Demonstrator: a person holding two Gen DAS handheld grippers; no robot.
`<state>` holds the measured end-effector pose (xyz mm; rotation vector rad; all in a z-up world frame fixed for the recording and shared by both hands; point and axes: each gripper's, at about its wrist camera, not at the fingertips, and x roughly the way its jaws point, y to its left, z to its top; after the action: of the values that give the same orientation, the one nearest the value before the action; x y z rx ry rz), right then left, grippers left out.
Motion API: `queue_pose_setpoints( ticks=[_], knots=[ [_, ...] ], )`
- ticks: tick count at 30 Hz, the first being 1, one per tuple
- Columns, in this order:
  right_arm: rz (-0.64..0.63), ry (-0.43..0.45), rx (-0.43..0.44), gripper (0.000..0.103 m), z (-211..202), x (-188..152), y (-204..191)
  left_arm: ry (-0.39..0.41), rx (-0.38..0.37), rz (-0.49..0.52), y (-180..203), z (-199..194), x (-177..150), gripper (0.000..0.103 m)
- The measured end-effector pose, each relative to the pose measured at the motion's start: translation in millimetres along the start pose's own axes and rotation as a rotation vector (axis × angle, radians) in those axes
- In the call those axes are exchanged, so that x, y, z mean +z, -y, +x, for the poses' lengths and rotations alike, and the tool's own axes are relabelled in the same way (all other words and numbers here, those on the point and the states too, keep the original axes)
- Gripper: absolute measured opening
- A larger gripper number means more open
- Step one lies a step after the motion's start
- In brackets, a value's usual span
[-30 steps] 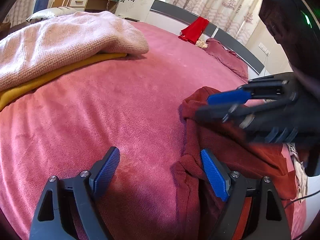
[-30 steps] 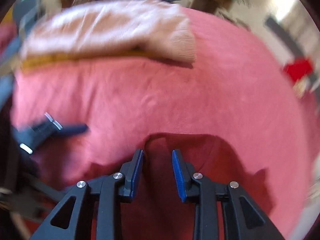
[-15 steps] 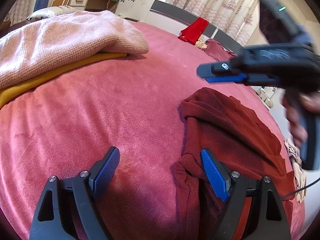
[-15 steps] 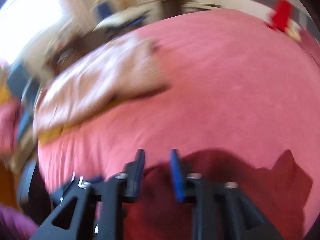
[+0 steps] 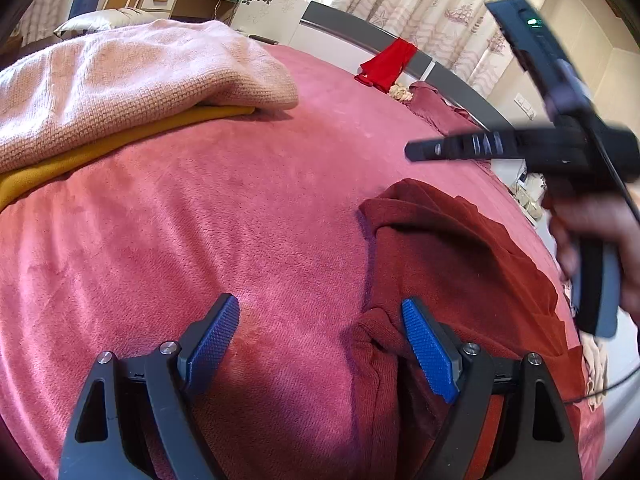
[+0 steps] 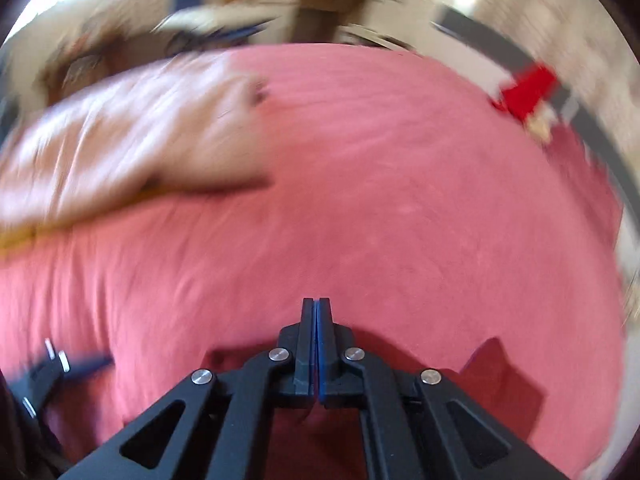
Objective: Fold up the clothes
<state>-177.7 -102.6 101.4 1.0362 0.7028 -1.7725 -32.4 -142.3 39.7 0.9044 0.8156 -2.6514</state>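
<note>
"Two grabbers are over the soft pink plush bed cover, see? Where is the thing to fold?"

"That dark red fuzzy top. It lies rumpled on the cover at about four o'clock in the left camera's view, with one edge rolled over at the top and a bunched bit low down."

"What is the left gripper doing?"

"Its blue fingers are spread wide apart. One is over the bare cover, the other sits right by the bunched bit of the top. It holds nothing."

"And the right gripper?"

"Its fingers are pressed flat together, with nothing between them. In the left camera's view it is up at two o'clock, above the top, held in a hand. Its own picture is smeary."

"Is the top folded?"

"Not neatly, I think. It looks lumpy. I can't say how far the folding has got."

"How would you do it well?"

"Grab edges, not lumps. Pinch only one layer, pull it flat so the wrinkles go, and line edge to edge. Both grabbers should lift together, so the cloth does not twist."

"What about that pile at ten o'clock?"

"A pale pink knitted sweater on a mustard yellow cloth. They are well apart from the red top. Keep them apart."
</note>
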Motion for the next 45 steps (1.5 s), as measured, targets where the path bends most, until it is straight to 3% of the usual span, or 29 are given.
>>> queue_pose_setpoints(
  ticks=[3,4,5,6,8,10,13,14,16,20,24,27,30,31,34,38,41,45],
  knots=[
    [0.143,0.043,0.062,0.004,-3.2,14.5,30.5,0.0,-0.001,-0.001,-0.6,-0.2,0.2,0.084],
    [0.18,0.055,0.086,0.014,-4.7,18.5,38.3,0.0,-0.001,-0.001,-0.8,-0.3,0.3,0.084],
    [0.131,0.053,0.13,0.029,-9.2,15.8,28.1,0.0,-0.002,-0.002,-1.0,-0.3,0.4,0.085],
    [0.077,0.047,0.166,0.03,-12.9,12.8,16.8,0.0,-0.002,-0.002,-1.2,-0.4,0.4,0.084],
    [-0.114,-0.024,0.089,0.028,-6.4,3.9,-15.8,0.001,-0.003,-0.003,-1.6,-0.5,0.6,0.085],
    [-0.319,-0.1,-0.081,0.028,11.8,-6.0,-42.1,0.001,-0.003,-0.003,-1.9,-0.7,0.7,0.085],
    [-0.419,-0.14,-0.137,0.027,31.7,-20.8,-49.8,0.002,-0.011,-0.01,-5.2,-2.1,0.9,0.085],
    [-0.375,-0.139,-0.117,0.017,34.1,-15.9,-43.6,0.002,-0.013,-0.012,-5.5,-2.4,0.8,0.085],
    [-0.251,-0.108,-0.098,0.006,37.9,-0.5,-23.0,0.003,-0.014,-0.012,-5.5,-2.6,0.6,0.085],
    [-0.093,-0.022,-0.136,0.001,33.3,16.5,15.6,0.005,-0.016,-0.014,-5.5,-2.5,0.5,0.085],
    [0.159,0.04,-0.102,0.0,34.8,30.4,68.7,0.004,-0.016,-0.014,-5.5,-2.0,0.7,0.085],
    [0.28,0.061,-0.056,0.0,33.3,30.0,88.3,0.004,-0.018,-0.016,-5.7,-2.4,0.7,0.085],
    [0.406,0.123,-0.008,0.014,15.2,20.6,110.2,0.005,-0.025,-0.022,-6.8,-4.1,-0.3,0.085],
    [0.438,0.156,-0.006,0.021,1.6,14.1,114.7,0.006,-0.031,-0.026,-7.7,-5.0,-0.3,0.085],
    [0.486,0.229,0.029,0.023,-38.5,-14.1,113.0,0.008,-0.079,-0.055,-16.3,-12.0,0.5,0.085],
    [0.441,0.181,0.04,0.024,-76.3,-72.3,94.1,-0.026,0.009,0.001,-25.2,-35.4,-2.8,0.085],
    [0.451,0.128,-0.048,0.024,-100.0,-142.1,89.7,-0.046,0.09,0.011,-36.1,-62.1,-14.6,0.085],
    [0.712,0.09,-0.111,0.024,-131.3,-255.7,114.9,-0.064,0.064,-0.028,-47.9,-90.0,-32.5,0.085]
  ],
)
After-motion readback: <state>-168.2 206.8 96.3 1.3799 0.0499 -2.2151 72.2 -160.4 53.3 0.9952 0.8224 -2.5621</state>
